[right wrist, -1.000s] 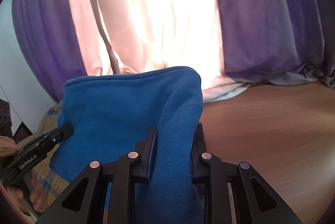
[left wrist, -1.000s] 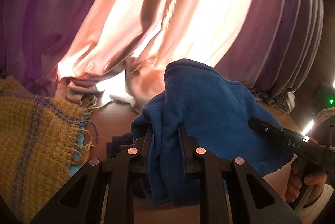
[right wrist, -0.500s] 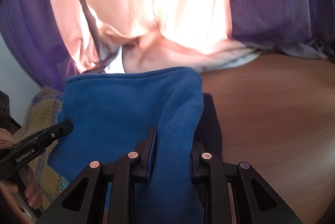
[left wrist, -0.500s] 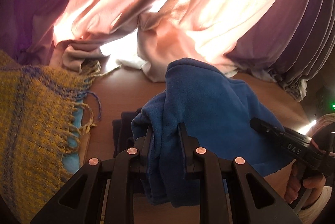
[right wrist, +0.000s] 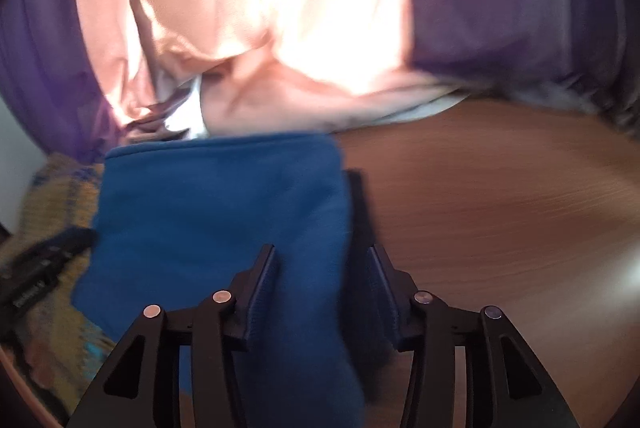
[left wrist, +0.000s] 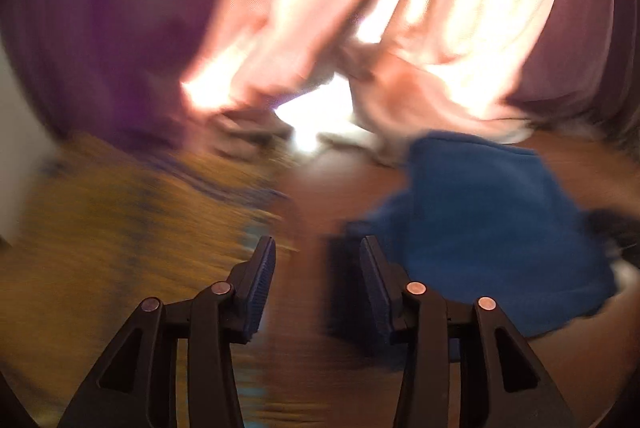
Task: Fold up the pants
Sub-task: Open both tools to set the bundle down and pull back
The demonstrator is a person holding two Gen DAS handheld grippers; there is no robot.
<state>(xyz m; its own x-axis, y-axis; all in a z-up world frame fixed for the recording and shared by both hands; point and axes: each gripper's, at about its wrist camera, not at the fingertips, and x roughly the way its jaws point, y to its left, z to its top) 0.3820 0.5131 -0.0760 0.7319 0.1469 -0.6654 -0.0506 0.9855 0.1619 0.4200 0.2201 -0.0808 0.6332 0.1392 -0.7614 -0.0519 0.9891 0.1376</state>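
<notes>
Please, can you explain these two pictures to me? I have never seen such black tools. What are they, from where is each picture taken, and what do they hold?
The black tools are two-finger grippers, one in each of a person's hands. Each carries a camera that looks forward along its fingers, so each picture is that gripper's own view.

In the left view, the left gripper is open and holds nothing; only the wooden table shows between its fingers. The blue pants lie to its right, and a yellow woven cloth to its left. This picture is blurred.

In the right view, the right gripper is also open, with a fold of the pants lying loosely between its fingers. Pink and purple curtains hang behind.
</notes>
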